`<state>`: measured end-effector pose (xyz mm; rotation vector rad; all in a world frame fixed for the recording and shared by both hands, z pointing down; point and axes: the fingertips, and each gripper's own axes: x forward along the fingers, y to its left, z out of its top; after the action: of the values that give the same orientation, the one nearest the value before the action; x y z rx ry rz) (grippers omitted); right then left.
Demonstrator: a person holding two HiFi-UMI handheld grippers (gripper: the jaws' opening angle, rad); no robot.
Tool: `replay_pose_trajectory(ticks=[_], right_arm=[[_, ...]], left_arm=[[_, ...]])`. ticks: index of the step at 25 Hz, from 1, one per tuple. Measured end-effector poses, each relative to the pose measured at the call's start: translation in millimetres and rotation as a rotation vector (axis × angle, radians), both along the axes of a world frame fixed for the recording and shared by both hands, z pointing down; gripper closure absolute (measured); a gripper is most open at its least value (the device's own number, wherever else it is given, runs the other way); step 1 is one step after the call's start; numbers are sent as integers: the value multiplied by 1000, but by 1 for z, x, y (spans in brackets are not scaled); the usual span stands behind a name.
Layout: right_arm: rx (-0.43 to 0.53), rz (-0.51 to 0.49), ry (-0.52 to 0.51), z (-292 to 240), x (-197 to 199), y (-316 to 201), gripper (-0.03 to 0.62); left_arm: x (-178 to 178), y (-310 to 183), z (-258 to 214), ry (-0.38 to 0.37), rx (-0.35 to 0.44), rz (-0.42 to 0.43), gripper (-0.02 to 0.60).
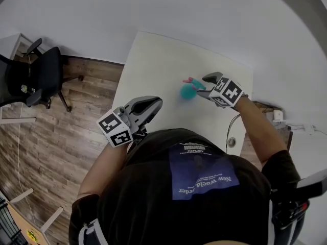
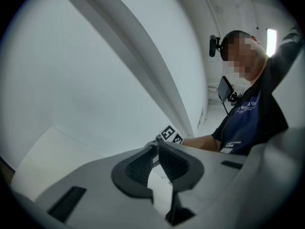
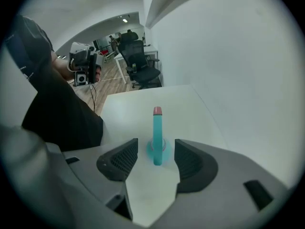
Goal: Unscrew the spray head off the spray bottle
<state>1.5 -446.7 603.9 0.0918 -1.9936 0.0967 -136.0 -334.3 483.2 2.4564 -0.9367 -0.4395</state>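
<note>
Two grippers: right gripper (image 3: 156,147) above teal spray bottle (image 1: 188,91) near table (image 1: 153,60) right edge, jaws wide astride spray head (image 3: 157,123), not touching, likely lining up grip; left gripper (image 2: 156,149) jaws together, empty, hangs off table near-left corner

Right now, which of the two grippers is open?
The right gripper: its jaws stand apart, and the teal spray bottle shows between them, not pinched. The left gripper is shut, with nothing in it.
</note>
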Motion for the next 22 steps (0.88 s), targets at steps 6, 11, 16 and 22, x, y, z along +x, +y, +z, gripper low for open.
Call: replay_pose_trajectory(ticks=[6,11,16,22], right_arm=[[-17,-21,77,27,-8,-5,373],[-28,-20,127,41,-5,-6,373],[-32,-14,144,46,-7,-7,373],[4,-13,153,52,-6,-9,462]], left_arm=[[-7,0,12,18,-22,-18,537],[-9,-1,14,22,-28,-20,537],[-13,-3,14,25,-29,-21,537],[-12,-3,18,25,-36,-17,537]])
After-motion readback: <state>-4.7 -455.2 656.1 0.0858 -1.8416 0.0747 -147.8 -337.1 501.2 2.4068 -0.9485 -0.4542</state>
